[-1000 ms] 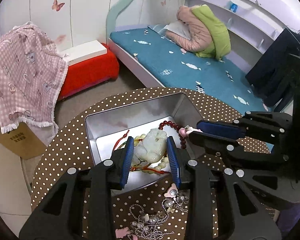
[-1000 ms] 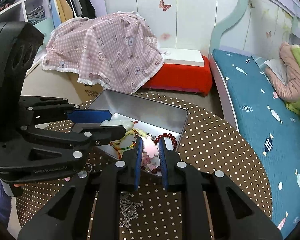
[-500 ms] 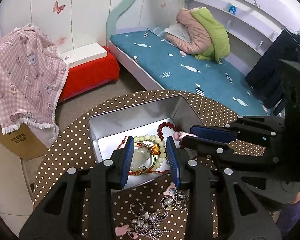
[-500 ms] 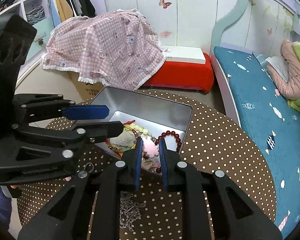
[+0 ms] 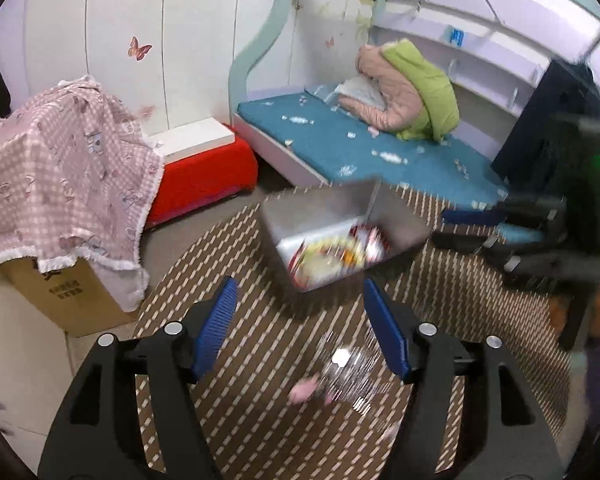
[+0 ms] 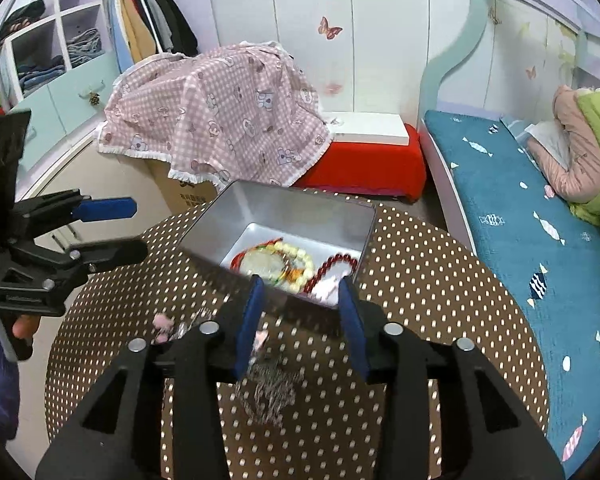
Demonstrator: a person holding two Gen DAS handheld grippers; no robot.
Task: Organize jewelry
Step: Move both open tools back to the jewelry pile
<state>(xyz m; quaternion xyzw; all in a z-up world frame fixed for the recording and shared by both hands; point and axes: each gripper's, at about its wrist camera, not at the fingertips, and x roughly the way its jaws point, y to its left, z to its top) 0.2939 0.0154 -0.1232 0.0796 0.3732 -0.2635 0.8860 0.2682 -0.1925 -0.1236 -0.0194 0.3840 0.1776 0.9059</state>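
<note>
Metal tin (image 6: 300,208) sits mid-table; both hand-held grippers (image 5: 296,300) (image 6: 302,300) opening, empty, short of its rim.

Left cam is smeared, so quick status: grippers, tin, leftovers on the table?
Left gripper and right gripper both opening, nothing between the pads. Beads and pale pendant lie in the metal tin. Silver chain pile not yet binned; nothing blocking it.

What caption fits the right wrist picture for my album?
Right hand-held gripper, jaws opening and empty, above a metal tin holding beads, on a dotted table.
</note>
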